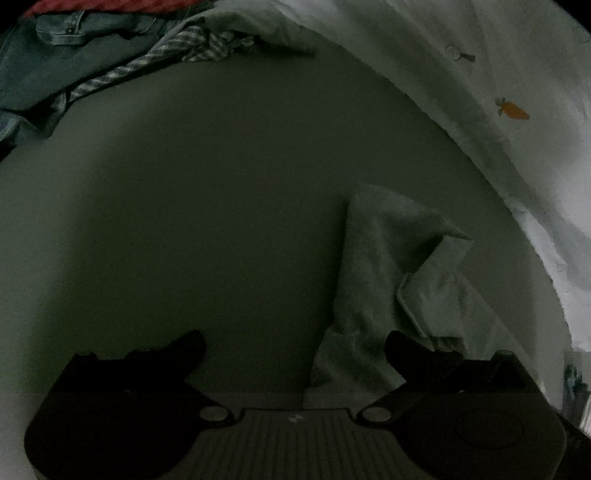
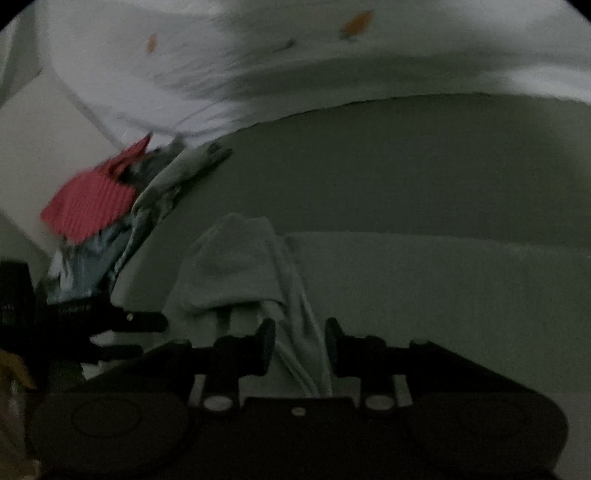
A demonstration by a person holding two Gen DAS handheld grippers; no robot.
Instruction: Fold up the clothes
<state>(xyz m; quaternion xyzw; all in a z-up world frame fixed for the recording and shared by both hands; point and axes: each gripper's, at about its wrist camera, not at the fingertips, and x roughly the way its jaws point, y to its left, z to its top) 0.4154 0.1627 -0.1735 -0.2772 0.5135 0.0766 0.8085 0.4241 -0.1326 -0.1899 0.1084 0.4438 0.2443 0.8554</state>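
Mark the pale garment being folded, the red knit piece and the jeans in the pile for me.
pale garment (image 1: 384, 266): left wrist view, on its upper folded flap.
red knit piece (image 2: 88, 206): right wrist view, on its ribbed middle.
jeans (image 1: 66, 27): left wrist view, on the waistband.

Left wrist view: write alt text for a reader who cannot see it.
The left tool is wide open over a dim bed surface, with a crumpled pale garment by its right finger. Jeans and a checked shirt are piled beyond.

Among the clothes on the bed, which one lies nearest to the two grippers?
The pale grey-green garment, lying alone right before both grippers. The red knit, the jeans and the checked shirt are piled farther away.
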